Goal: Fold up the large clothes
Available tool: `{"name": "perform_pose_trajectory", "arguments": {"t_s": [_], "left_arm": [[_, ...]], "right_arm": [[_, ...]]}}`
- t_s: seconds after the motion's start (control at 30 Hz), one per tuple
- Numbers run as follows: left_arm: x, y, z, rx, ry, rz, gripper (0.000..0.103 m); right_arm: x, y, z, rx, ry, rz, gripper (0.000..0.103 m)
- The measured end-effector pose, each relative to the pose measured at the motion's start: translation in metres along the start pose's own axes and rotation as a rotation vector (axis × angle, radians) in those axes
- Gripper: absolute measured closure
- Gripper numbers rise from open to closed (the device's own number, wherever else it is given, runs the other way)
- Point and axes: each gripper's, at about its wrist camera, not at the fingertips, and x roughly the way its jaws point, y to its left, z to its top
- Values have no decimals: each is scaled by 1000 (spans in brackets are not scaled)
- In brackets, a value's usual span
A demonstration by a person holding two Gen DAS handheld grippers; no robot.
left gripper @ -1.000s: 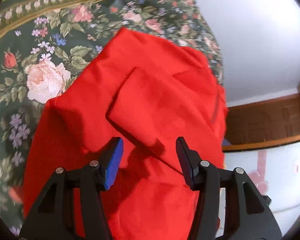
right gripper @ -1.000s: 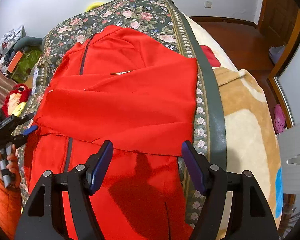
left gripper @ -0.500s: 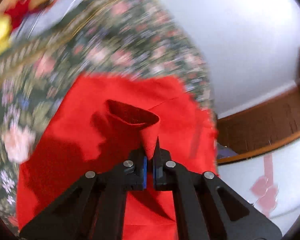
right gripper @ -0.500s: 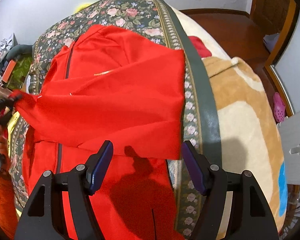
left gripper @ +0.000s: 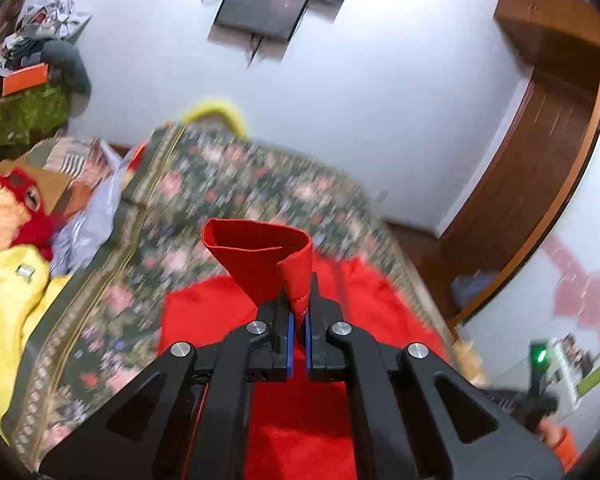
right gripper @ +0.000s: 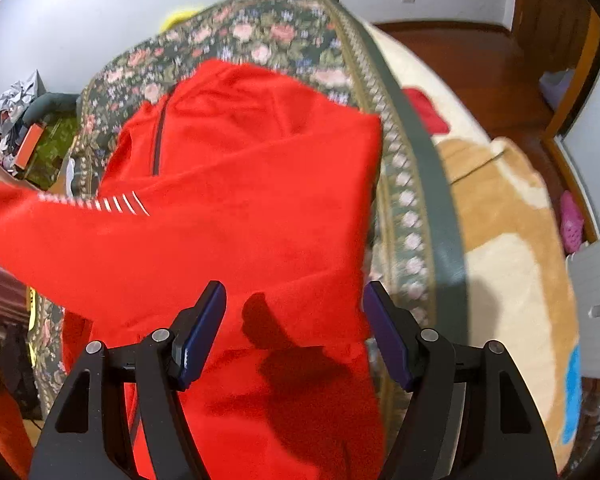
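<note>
— Red jacket [right gripper: 260, 200] lies on the flowery bedspread [right gripper: 404, 208]. Why is its sleeve cuff [left gripper: 260, 252] up?
— The left gripper [left gripper: 297, 332] pinches it tight, to fold it over. The right gripper [right gripper: 294, 336] waits wide open above, holding nothing.

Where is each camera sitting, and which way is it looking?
Left wrist view: sits on the left tongs, looking along them at a pinched red jacket sleeve end, the flowery bedspread and a wall; a bit of hand in an orange sleeve shows at lower right.
Right wrist view: sits on the right tongs, looking down at the red jacket; the tongs are open and hold nothing.
Both views share the jacket and the bedspread.
</note>
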Motion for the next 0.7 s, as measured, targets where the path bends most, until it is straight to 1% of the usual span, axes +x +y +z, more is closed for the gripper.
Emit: {"name": "perform_pose_trajectory", "arguments": {"t_s": [0.07, 0.13, 0.2, 0.3, 0.37, 0.4, 0.43, 0.47, 0.5, 0.6, 0.7], "left_arm": [[16, 20, -20, -15, 88, 31, 101], [32, 36, -38, -29, 160, 59, 101], [47, 56, -62, -52, 253, 100, 101], [64, 80, -93, -83, 348, 148, 101], [67, 93, -110, -99, 387, 175, 99], [67, 99, -119, -114, 403, 181, 96], [67, 104, -125, -133, 416, 178, 92], [66, 109, -131, -148, 427, 179, 91], [64, 113, -138, -157, 440, 188, 89], [60, 117, -150, -134, 481, 224, 81], [53, 115, -152, -101, 494, 232, 78]], "right_arm": [[13, 2, 0, -2, 40, -4, 35], [22, 4, -1, -10, 65, -28, 35], [29, 4, -2, -24, 83, -50, 35], [32, 3, -5, -43, 101, -74, 35], [34, 2, -7, -58, 104, -92, 35], [33, 1, -8, -62, 104, -98, 35], [33, 0, -9, -64, 105, -104, 32], [33, -1, -10, -63, 105, -109, 29], [32, -2, -10, -60, 106, -113, 28], [32, -4, -11, -52, 111, -113, 28], [27, -4, -12, -52, 103, -115, 28]]}}
